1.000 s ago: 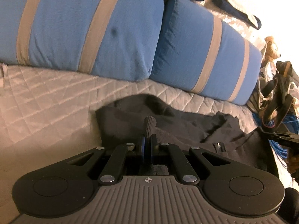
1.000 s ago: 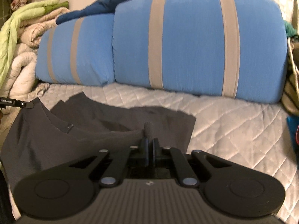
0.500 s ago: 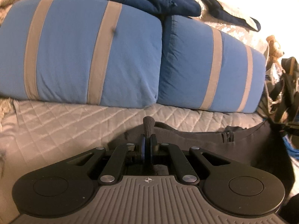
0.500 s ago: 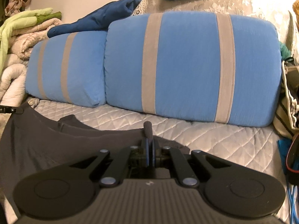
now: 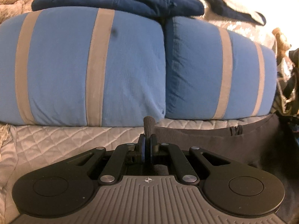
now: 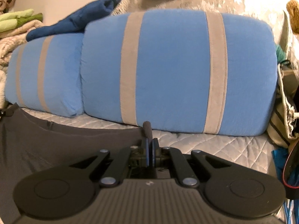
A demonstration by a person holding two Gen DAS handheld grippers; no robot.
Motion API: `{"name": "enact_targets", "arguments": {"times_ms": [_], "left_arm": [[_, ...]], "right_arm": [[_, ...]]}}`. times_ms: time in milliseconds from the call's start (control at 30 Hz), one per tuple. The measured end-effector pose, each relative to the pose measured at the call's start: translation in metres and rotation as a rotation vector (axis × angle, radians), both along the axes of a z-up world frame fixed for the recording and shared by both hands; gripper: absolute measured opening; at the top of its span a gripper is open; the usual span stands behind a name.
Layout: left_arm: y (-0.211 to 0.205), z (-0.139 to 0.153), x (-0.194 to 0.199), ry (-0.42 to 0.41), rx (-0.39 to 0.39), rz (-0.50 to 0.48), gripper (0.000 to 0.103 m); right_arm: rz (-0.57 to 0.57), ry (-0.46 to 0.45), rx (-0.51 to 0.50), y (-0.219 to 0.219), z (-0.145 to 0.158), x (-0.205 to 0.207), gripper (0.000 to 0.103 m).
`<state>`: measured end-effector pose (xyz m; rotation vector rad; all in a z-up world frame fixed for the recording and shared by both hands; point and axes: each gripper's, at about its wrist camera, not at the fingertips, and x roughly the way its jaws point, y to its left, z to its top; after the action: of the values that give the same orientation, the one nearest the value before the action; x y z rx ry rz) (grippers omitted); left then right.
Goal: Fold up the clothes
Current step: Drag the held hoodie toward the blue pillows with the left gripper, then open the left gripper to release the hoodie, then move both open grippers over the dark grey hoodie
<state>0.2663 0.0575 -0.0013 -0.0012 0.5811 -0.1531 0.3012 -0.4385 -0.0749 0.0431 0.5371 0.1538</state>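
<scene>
Both grippers are pinched tight on the ribbed band of a dark grey, soft knit garment (image 5: 214,140), a nub of cloth poking up past each pair of fingers: the left gripper (image 5: 147,145) at one end, the right gripper (image 6: 149,147) at the other. The cloth hangs stretched between them, just above the pale quilted bed cover (image 5: 56,140). With so little fabric in each grip, a hard pull could slip it free. Ahead of the fingers stand plump blue cushions with beige stripes (image 6: 177,71).

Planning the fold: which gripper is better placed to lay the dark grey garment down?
Neither; both. Left gripper and right gripper each pinch a ribbed corner of the dark grey garment stretched between them.
</scene>
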Motion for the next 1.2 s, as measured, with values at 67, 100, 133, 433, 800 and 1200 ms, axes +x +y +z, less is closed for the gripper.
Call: {"name": "enact_targets", "arguments": {"times_ms": [67,100,133,433,800,1200], "left_arm": [[-0.002,-0.012,0.010,0.023,0.014,0.013,0.005],[-0.003,-0.020,0.014,0.034,0.024,0.019,0.005],[-0.004,-0.027,0.017,0.044,0.035,0.025,0.005],[-0.010,-0.067,0.033,0.089,0.119,0.060,0.006],[-0.008,-0.070,0.046,0.128,0.127,0.104,0.025],[-0.028,-0.025,0.011,0.015,0.008,0.072,0.072]], "right_arm": [[0.000,0.025,-0.022,0.003,-0.009,0.010,0.003],[-0.003,0.038,-0.025,0.004,-0.014,0.014,0.003],[-0.006,0.051,-0.028,0.004,-0.019,0.018,0.003],[-0.021,0.106,-0.061,0.011,-0.049,0.043,0.003],[-0.098,0.116,-0.179,0.022,-0.067,0.048,0.057],[-0.020,0.004,-0.046,0.030,-0.037,0.012,0.103]]}}
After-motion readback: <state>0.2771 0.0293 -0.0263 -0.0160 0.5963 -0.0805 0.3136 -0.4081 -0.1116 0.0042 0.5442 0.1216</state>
